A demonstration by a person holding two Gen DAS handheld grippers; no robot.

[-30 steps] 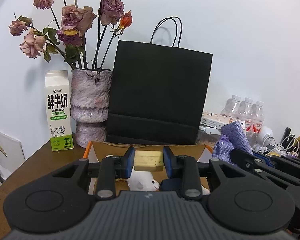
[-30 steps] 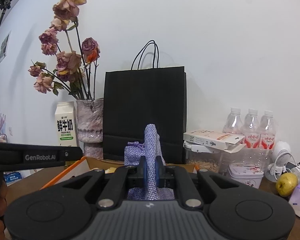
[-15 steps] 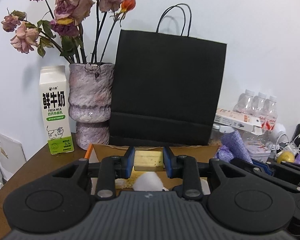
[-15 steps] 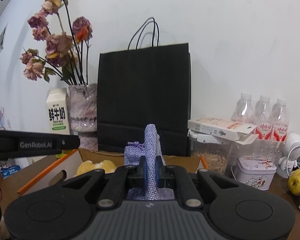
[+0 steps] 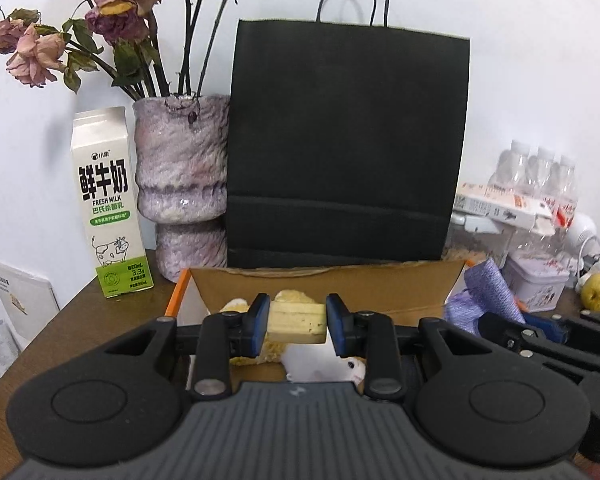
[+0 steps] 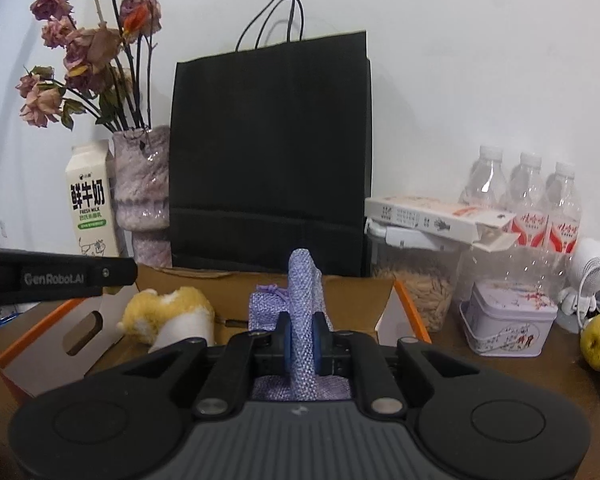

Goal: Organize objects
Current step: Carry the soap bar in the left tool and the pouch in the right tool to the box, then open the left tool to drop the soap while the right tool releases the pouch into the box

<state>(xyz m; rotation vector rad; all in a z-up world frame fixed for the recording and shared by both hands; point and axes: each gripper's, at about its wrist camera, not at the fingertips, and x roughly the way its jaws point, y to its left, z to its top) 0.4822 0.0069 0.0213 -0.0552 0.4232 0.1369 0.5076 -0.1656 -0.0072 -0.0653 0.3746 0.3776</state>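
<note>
Gripping sponge block [image 5: 297,322], purple pouch [image 6: 302,320]

A pale yellow block [image 5: 297,323] and lilac woven pouch [image 6: 302,312] sit over the open cardboard box [image 6: 352,292].

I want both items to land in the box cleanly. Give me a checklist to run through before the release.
1. Left gripper holds the yellow block: ok, pads press both its ends.
2. Right gripper holds the purple pouch: ok for now, though its jaws have just been opening with the pouch between them.
3. Block over the box: ok, plush toy below it.
4. Pouch over the box: ok.
5. Free floor under the pouch: cannot tell, gripper hides it.
6. Grippers apart: ok, side by side without touching.
</note>
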